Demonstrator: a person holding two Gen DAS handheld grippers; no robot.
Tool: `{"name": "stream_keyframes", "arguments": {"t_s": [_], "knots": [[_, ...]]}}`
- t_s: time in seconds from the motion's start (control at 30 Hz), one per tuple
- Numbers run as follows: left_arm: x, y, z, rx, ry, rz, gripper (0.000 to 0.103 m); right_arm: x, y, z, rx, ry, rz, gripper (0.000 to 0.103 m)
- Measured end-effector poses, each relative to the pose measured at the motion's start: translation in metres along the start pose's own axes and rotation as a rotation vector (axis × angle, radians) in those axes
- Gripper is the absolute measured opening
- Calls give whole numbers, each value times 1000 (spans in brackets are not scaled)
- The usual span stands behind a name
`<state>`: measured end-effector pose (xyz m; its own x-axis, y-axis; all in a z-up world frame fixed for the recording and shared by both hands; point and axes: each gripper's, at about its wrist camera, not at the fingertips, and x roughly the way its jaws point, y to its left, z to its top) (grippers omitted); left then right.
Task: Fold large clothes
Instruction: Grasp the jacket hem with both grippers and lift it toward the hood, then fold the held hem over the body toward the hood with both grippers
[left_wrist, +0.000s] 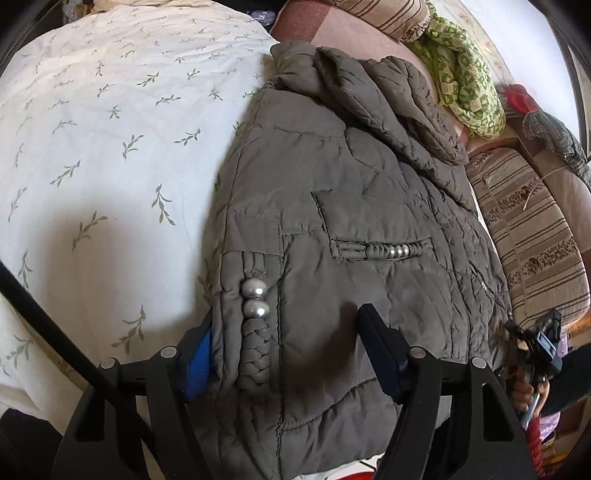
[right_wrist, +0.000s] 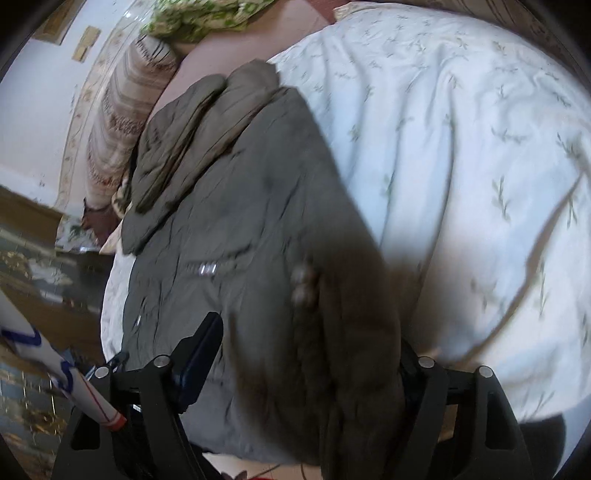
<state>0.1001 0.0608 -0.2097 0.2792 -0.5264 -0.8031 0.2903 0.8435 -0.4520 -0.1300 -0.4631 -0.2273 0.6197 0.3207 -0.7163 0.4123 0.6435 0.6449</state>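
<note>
A grey-olive padded jacket lies on a bed, its hood bunched at the far end. Braided trim with pearl beads runs along its near left edge. My left gripper straddles that edge: the blue-padded finger is beside the jacket and the other rests on top of it, jaws apart. In the blurred right wrist view, my right gripper stands wide over the jacket. One finger lies on the fabric; a dark raised fold hides the other. The right gripper also shows at the jacket's right edge.
A white duvet with a leaf print covers the bed beside the jacket. Striped cushions and a green patterned cloth lie past it. A white rolled tube sits near my right gripper, and a patterned floor is beyond.
</note>
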Motion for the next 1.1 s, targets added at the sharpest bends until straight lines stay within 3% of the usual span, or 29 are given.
{"name": "stream_keyframes", "arguments": {"t_s": [0.13, 0.27, 0.37, 0.47, 0.6, 0.63, 0.67, 0.7, 0.73, 0.8, 1.0, 1.1], "knots": [[1, -12, -6, 41, -7, 19, 71, 0, 3, -13, 2, -3, 21, 70], [-6, -11, -10, 40, -11, -13, 62, -5, 2, -13, 12, -23, 55, 58], [-3, 3, -9, -35, -6, -59, 62, -10, -9, -6, 59, -44, 56, 60], [-6, 1, -12, -50, -14, -73, 63, 2, -20, -10, 107, -7, 56, 60], [-6, -16, -23, -1, -12, 18, 61, 2, -8, -27, 52, -22, 21, 61], [-7, -22, -23, 12, -9, 57, 48, 2, -6, -30, 42, -26, 10, 61], [-9, -26, -22, 19, -4, 81, 42, 3, -4, -32, 33, -29, -2, 56], [-14, -30, -20, 18, -5, 86, 36, 3, -2, -32, 24, -33, -19, 44], [-21, -32, -17, 16, -10, 82, 30, 3, 1, -32, 15, -32, -31, 39], [-43, -41, -11, 20, -31, 58, 27, -6, 5, -30, 2, -37, -10, 24], [-122, -72, -3, 93, -137, -9, 25, -64, 45, -25, -61, -97, 116, 19], [-139, -74, 16, 84, -162, -33, 25, -99, 72, -18, -121, -139, 172, 19]]}}
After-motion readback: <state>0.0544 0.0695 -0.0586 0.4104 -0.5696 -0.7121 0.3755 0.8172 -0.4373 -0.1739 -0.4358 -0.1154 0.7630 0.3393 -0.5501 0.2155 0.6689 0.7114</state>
